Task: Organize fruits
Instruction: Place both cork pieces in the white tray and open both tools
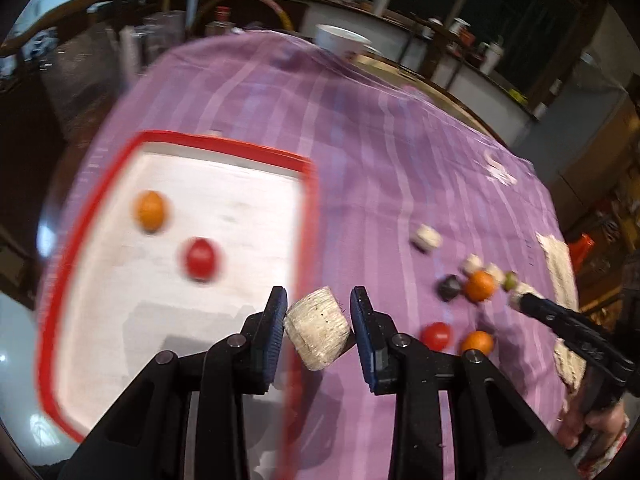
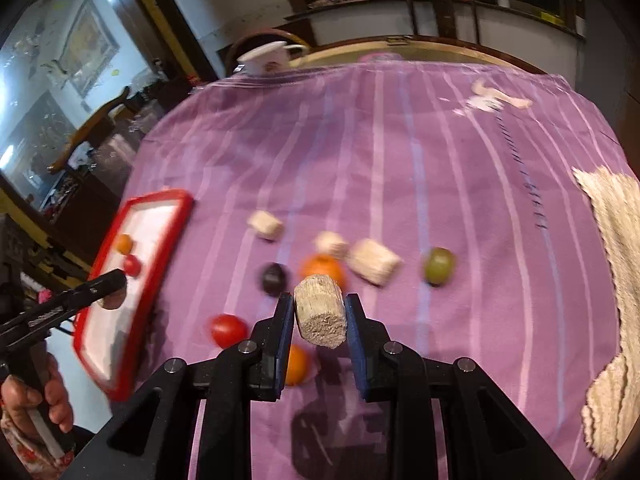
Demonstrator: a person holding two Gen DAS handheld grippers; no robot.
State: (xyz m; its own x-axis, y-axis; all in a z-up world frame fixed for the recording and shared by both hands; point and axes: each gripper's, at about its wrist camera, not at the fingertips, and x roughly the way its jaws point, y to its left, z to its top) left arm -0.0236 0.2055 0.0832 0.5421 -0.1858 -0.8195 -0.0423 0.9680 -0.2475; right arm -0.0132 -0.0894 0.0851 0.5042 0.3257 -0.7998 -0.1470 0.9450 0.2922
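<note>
My left gripper (image 1: 319, 322) is shut on a beige cork-like cylinder (image 1: 318, 330), held above the right edge of the red-rimmed white tray (image 1: 312, 200). An orange fruit (image 1: 150, 210) and a red fruit (image 1: 200, 260) lie in the tray. My right gripper (image 2: 320, 320) is shut on another beige cylinder (image 2: 320, 314) above the purple cloth (image 2: 400, 160). On the cloth lie a red fruit (image 2: 228, 330), two orange fruits (image 2: 324, 270) (image 2: 297, 365), a dark fruit (image 2: 273, 278), a green fruit (image 2: 439, 266) and three more beige cylinders (image 2: 265, 225) (image 2: 331, 245) (image 2: 374, 266).
A cream knitted mat (image 2: 612, 300) lies at the cloth's right edge. A white cup (image 2: 266, 58) stands at the far table edge. White scraps (image 2: 492, 100) lie far right. Chairs and cluttered shelves surround the table.
</note>
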